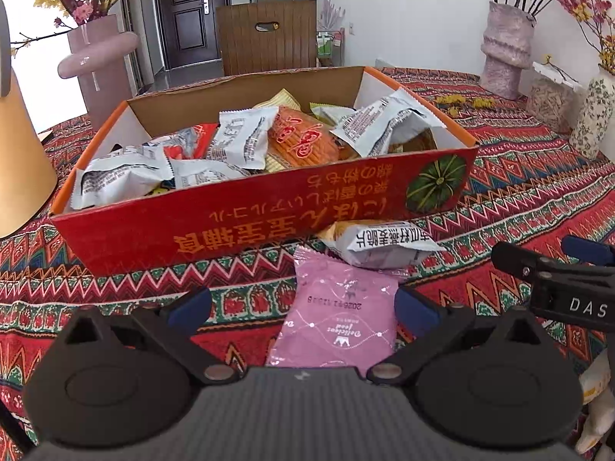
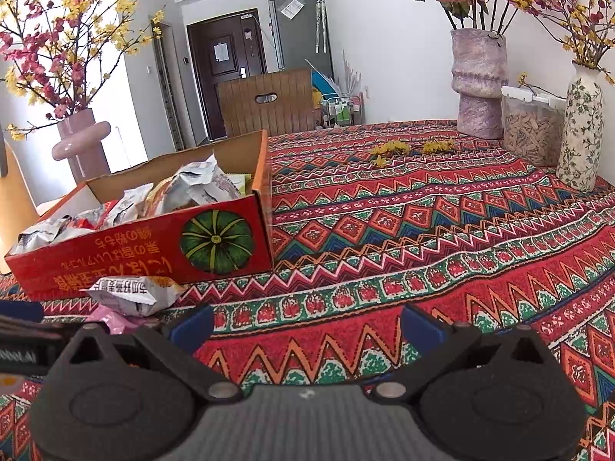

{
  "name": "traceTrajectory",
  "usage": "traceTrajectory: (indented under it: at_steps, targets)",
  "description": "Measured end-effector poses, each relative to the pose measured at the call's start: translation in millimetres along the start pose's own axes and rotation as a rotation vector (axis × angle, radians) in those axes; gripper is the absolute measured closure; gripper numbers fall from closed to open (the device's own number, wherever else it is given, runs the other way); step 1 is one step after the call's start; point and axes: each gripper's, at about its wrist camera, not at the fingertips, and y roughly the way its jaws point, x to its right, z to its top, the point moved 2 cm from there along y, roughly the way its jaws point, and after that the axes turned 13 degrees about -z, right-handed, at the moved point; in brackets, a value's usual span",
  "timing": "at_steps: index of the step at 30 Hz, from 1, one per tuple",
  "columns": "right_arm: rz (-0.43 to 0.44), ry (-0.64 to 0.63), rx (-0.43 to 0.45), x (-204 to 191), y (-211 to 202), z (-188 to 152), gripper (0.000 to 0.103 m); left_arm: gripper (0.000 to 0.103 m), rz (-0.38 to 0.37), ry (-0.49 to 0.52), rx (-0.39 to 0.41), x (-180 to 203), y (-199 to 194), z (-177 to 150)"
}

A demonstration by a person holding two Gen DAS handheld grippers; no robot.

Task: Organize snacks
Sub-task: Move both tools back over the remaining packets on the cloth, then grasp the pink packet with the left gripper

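A red box [image 1: 246, 226] is seen on a table covered with a bright patterned cloth [image 2: 423, 230]. The box is open at the top and is filled with many snack packs. Most of them are white and silver packs [image 1: 238, 136], and an orange pack [image 1: 303, 142] is seen among them near the middle of the box. A green pumpkin picture [image 1: 436, 184] is printed on the front wall of the box.

Two packs are left outside the box, on the cloth just in front of its front wall. A white pack with black writing [image 1: 384, 244] is seen touching the bottom of that wall. A pink pack [image 1: 338, 315] is laid flat just in front of the white one, and its far end is tucked under the white pack.

The left gripper [image 1: 303, 309] is held wide open over the near part of the pink pack. The pack is seen between the two blue fingertips [image 1: 190, 307], but it is not squeezed by them. Nothing is held.

The right gripper [image 2: 307, 324] is held to the right of the box, just beside the left one. It is wide open too, and only cloth is seen between its fingertips. Nothing is held by it.

Far behind the box, on the right, a tall purple vase [image 2: 478, 84] with flowers is seen.
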Motion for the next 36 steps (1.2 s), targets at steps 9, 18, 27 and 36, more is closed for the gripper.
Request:
traceTrajectory:
  at_steps: [9,18,27,36]
  targets:
    - [-0.001,-0.001,-0.004,-1.9,0.2,-0.2,0.000,0.025,-0.029,0.032,-0.022,7.7,12.9,-7.4]
    - [0.001,-0.003,-0.014,-2.7,2.8,-0.9,0.000,0.041,-0.059,0.038,0.012,9.9,2.8,-7.5]
    - [-0.002,-0.003,-0.016,-3.4,3.5,-0.7,0.000,0.041,-0.054,0.025,0.087,-5.0,-37.9,-18.6]
    - [0.005,-0.023,0.007,-12.1,-4.7,1.8,0.000,0.042,0.009,-0.045,0.157,-43.1,-60.3,-22.5]
